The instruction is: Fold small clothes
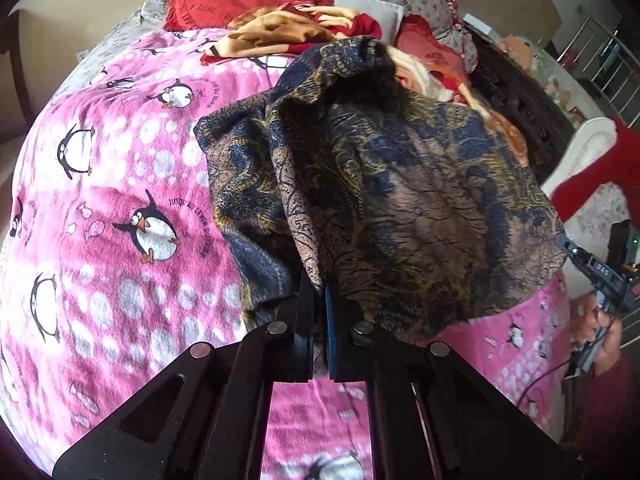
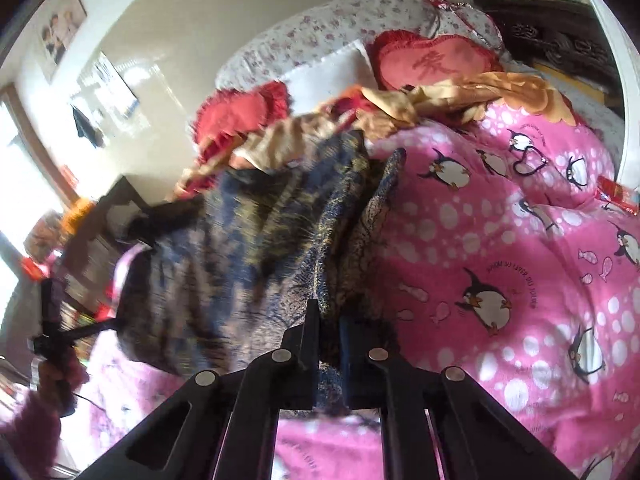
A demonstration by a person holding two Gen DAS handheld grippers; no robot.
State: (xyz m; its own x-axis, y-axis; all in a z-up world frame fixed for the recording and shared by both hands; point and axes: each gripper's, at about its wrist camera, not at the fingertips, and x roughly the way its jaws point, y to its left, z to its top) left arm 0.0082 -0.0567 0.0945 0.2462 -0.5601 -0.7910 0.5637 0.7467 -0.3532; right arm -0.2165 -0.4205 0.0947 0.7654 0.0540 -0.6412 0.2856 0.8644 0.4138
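Now both grippers [image 1: 320, 300] [image 2: 329, 316] angled down — pinching patterned garment [image 1: 400, 200].

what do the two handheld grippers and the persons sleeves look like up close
Both grippers are matte black with angular linkage arms and round silver pivot pins. The left gripper shows a blue pad on one finger. In the left wrist view the right gripper carries white markings, and a thin dark cable trails below it. The sleeves are red, with a fuzzy cuff.
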